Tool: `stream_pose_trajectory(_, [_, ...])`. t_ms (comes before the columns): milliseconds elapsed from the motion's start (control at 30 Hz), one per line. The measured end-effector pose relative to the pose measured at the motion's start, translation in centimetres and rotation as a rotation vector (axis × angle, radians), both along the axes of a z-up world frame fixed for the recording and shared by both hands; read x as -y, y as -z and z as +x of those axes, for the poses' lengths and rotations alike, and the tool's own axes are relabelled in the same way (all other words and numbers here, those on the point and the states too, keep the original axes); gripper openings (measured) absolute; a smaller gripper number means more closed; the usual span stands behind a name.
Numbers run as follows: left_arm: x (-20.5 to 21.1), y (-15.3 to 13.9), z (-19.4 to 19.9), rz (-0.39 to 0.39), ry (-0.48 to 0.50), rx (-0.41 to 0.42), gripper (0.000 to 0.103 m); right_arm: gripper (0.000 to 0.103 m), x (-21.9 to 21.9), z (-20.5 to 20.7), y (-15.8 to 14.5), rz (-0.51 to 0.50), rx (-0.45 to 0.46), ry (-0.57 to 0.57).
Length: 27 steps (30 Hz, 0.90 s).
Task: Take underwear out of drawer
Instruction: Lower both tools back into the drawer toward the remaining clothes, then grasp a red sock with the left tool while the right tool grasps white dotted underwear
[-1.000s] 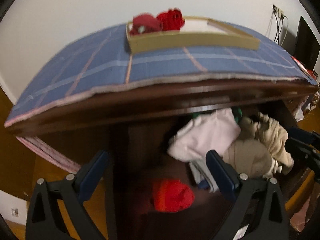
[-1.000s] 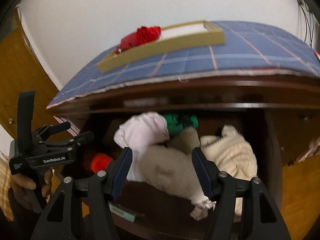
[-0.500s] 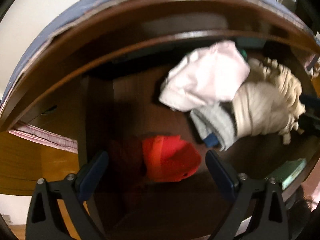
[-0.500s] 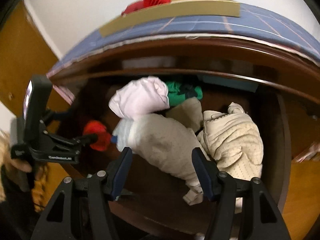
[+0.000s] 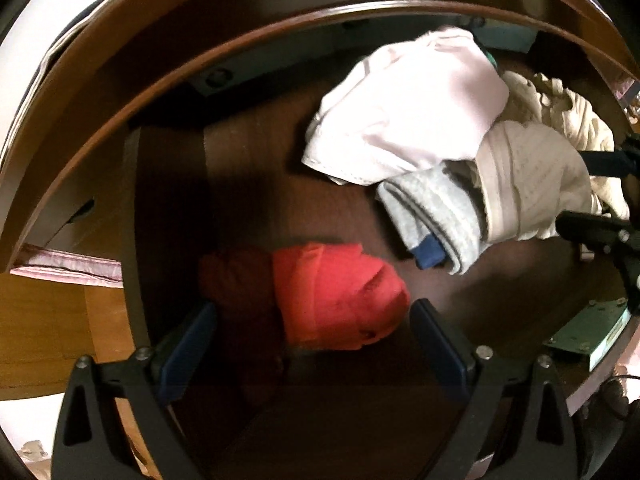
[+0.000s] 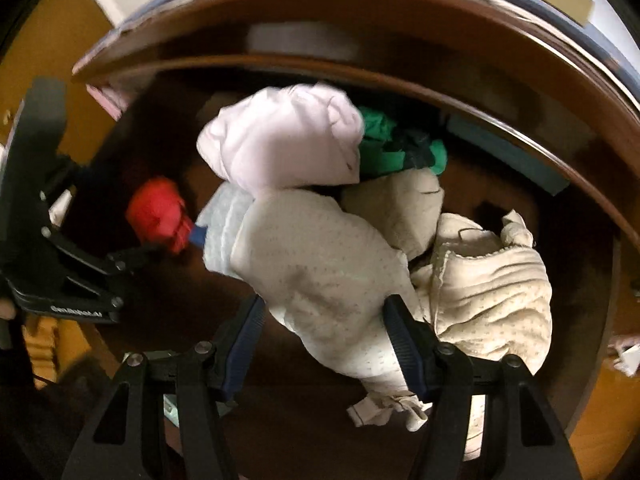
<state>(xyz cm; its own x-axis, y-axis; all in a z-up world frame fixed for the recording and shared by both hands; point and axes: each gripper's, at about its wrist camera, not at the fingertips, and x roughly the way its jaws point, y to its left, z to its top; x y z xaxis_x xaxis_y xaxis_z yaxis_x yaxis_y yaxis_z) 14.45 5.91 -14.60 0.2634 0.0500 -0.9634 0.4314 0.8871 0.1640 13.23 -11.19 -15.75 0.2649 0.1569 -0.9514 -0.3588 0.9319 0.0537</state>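
The dark wooden drawer (image 5: 248, 152) stands open with rolled underwear inside. A red piece (image 5: 336, 296) lies at the drawer's left, with a darker red one (image 5: 240, 280) beside it. My left gripper (image 5: 312, 344) points down over them, open, and the red roll sits just beyond its fingertips. A beige dotted piece (image 6: 320, 264) lies between the fingers of my right gripper (image 6: 322, 332), which is open and not squeezing it. The left gripper (image 6: 80, 272) also shows at the left of the right wrist view, near the red piece (image 6: 156, 220).
The pile also holds a white piece (image 5: 408, 104), a grey striped one (image 5: 432, 216), a green one (image 6: 392, 144) and a cream one (image 6: 492, 288). A green box (image 5: 588, 336) lies at the drawer's front right. The dresser's top edge (image 6: 360, 12) overhangs the drawer's back.
Both grippers have tipped downward and sunk toward the drawer. The blue cloth and tray on top have slid out of view. The clothes now fill both views.
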Motion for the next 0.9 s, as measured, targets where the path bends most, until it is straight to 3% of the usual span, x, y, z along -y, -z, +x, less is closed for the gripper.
stream_pose_trajectory(133, [0.0,0.2,-0.2,-0.017,0.011,-0.033,0.095,0.064,-0.3,0.0,1.0,-0.119,-0.010,0.009])
stream_pose_trajectory(333, [0.1,0.3,-0.1,-0.026,0.061,-0.021,0.081,0.064,0.5,0.7,1.8,-0.078,-0.054,0.043])
stream_pose_trajectory(433, [-0.6,0.2,-0.2,-0.037,0.073,0.001,0.074,0.064,0.0,0.8,2.1,-0.121,-0.060,0.000])
stream_pose_trajectory(533, [-0.8,-0.3,-0.7,-0.035,0.076,0.048,0.064,0.052,-0.1,0.6,2.5,-0.138,-0.070,-0.005])
stream_pose_trajectory(567, [-1.1,-0.6,-0.8,-0.039,0.061,0.079,0.056,0.049,0.0,0.4,2.5,-0.135,-0.061,-0.003])
stream_pose_trajectory(600, [-1.4,-0.8,-0.8,-0.041,0.047,0.102,0.045,0.046,0.2,0.3,2.5,-0.119,-0.053,0.002])
stream_pose_trajectory(733, [-3.2,-2.6,-0.8,-0.161,-0.032,0.171,0.029,0.035,2.0,-0.7,1.8,0.016,-0.021,0.067])
stream_pose_trajectory(767, [-3.5,-2.7,-0.9,-0.191,-0.041,0.174,0.017,0.034,2.5,-0.8,1.6,0.051,-0.019,0.092])
stream_pose_trajectory(800, [-4.0,-2.8,-0.8,-0.269,-0.056,0.152,0.007,0.033,3.1,-1.0,1.3,0.098,-0.014,0.125])
stream_pose_trajectory(900, [-4.9,-2.7,-0.8,-0.361,-0.102,0.140,0.007,0.031,4.9,-1.7,0.5,0.255,0.015,0.207])
